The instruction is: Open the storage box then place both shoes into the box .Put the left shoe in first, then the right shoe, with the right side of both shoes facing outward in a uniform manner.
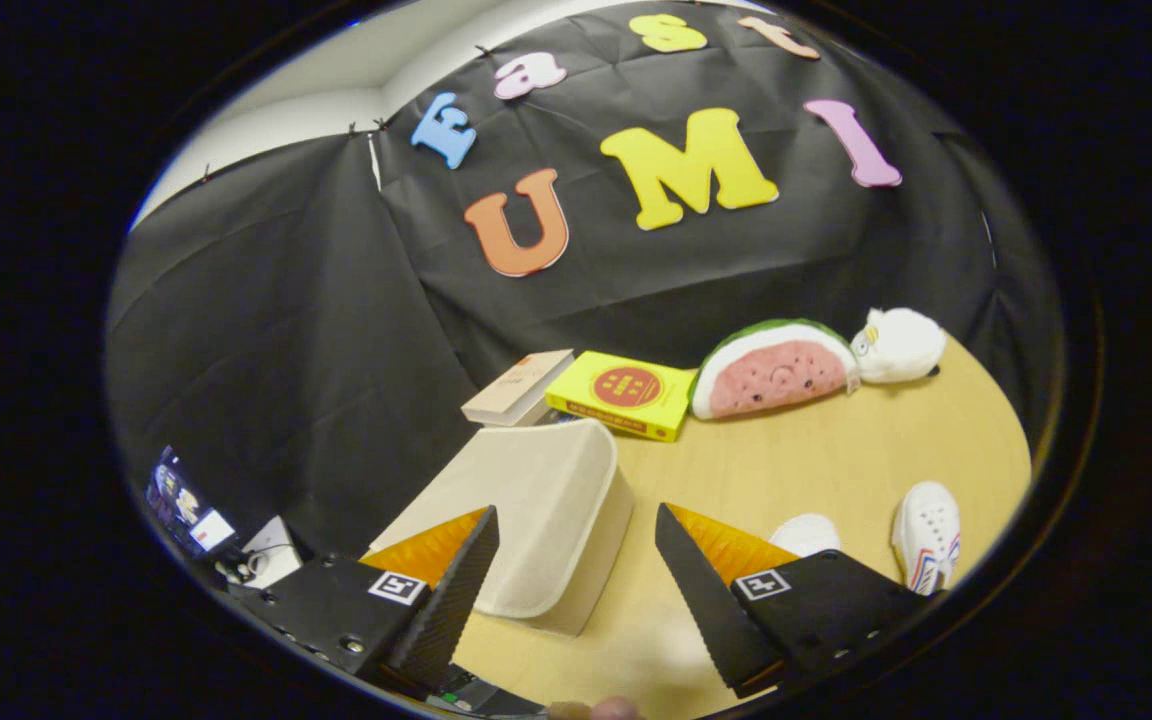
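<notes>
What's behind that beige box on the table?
Behind the closed storage box lie two books, then the black cloth wall. The box hides its own inside. The open gripper holds nothing.

The tan wooden surface (pixel 816 450) holds a closed cream box (pixel 536 500) at lower middle, two books (pixel 576 392) and two soft toys (pixel 816 362) behind it, and two white shoes (pixel 886 535) at lower right.

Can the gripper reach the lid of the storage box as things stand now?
Probably yes. The gripper has its jaws open, and the closed storage box lies just ahead between them on the table, with nothing in the way.
</notes>
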`<state>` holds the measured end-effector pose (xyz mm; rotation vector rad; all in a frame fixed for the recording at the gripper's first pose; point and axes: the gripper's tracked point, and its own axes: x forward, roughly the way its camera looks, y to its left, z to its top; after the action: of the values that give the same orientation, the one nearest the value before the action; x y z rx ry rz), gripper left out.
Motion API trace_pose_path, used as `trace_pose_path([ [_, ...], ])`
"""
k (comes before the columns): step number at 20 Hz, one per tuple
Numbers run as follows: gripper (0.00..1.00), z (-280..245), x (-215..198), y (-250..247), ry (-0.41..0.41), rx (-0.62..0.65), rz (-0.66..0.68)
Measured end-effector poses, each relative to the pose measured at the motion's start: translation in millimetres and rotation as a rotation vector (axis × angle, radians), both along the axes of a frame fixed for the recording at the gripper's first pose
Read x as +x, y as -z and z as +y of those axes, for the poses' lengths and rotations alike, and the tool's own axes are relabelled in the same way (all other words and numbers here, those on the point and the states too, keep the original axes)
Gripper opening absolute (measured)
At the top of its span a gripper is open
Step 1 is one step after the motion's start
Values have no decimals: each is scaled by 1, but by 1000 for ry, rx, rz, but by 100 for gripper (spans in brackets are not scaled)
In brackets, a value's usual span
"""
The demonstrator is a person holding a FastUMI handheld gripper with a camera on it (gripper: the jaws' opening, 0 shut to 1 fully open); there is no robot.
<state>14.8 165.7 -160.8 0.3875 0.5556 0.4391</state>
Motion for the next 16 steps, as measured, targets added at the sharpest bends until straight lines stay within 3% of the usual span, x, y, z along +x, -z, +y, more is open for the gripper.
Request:
trace_pose_path([
  [5,96,39,5,22,-58,119,164],
  [12,96,57,31,56,-58,198,313],
  [16,94,73,39,72,-89,326,427],
])
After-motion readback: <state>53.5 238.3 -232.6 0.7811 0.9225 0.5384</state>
